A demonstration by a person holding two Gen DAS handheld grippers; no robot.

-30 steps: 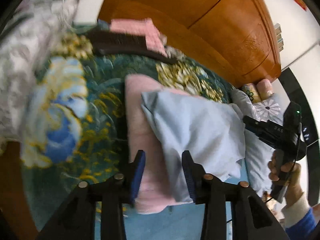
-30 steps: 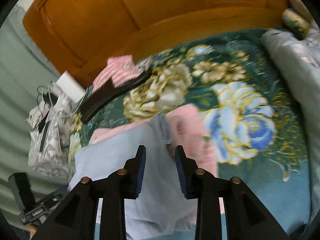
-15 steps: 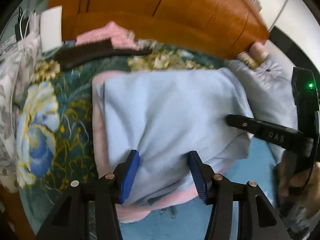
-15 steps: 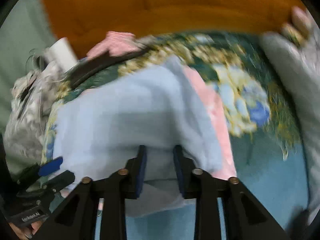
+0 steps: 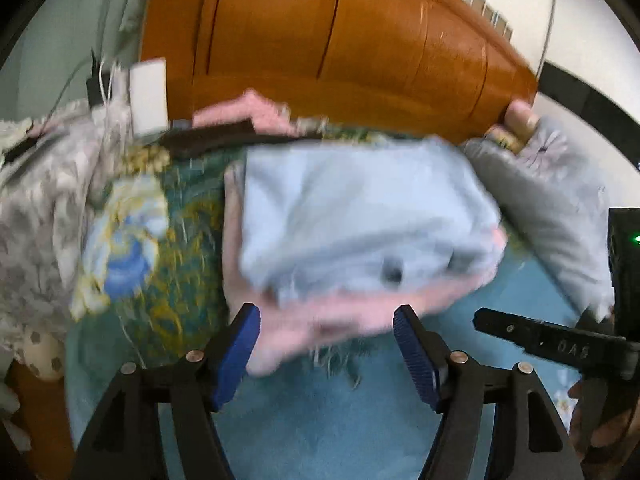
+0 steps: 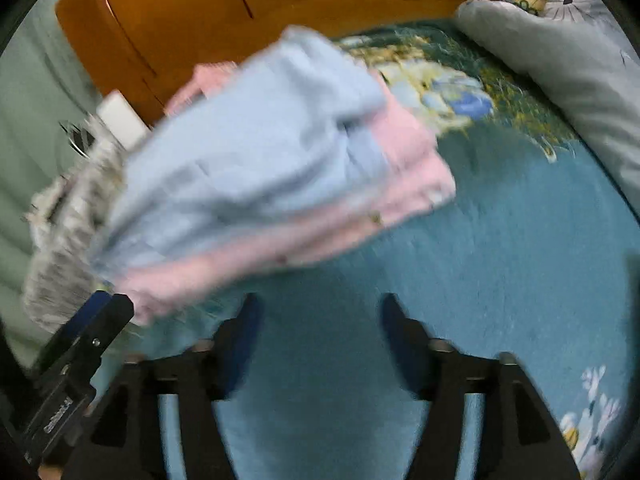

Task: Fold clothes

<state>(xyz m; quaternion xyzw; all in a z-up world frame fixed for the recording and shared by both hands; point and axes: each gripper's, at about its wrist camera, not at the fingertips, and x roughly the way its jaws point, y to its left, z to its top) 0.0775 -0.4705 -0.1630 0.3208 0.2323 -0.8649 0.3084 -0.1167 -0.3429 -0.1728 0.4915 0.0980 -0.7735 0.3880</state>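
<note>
The left claw (image 5: 326, 346) sits nearest the camera with its two blue-padded fingers spread wide, holding nothing; its tips hang just short of the near edge of a stack of clothes. The right claw (image 6: 320, 332) is likewise spread and empty, hovering over bare teal bedspread (image 6: 500, 280), with the stack lying beyond it and to its left.

The stack itself lies on the bed, a little past both claws — a folded light blue garment (image 5: 360, 216) resting on top of a folded pink garment (image 5: 320, 324), whose edge shows beneath on the near and left sides. Both pictures are blurred by motion, so fine creases cannot be made out.

Further back, a dark strip of cloth (image 5: 216, 140) and another pink item (image 5: 248, 110) lie near the wooden headboard (image 5: 340, 48). A grey pillow (image 5: 540, 208) sits to the right, and grey patterned fabric (image 5: 44, 208) is heaped to the left.

Judging by this, the blue piece looks folded and stacked — done, or nearly so. The items near the headboard may yet need folding.
</note>
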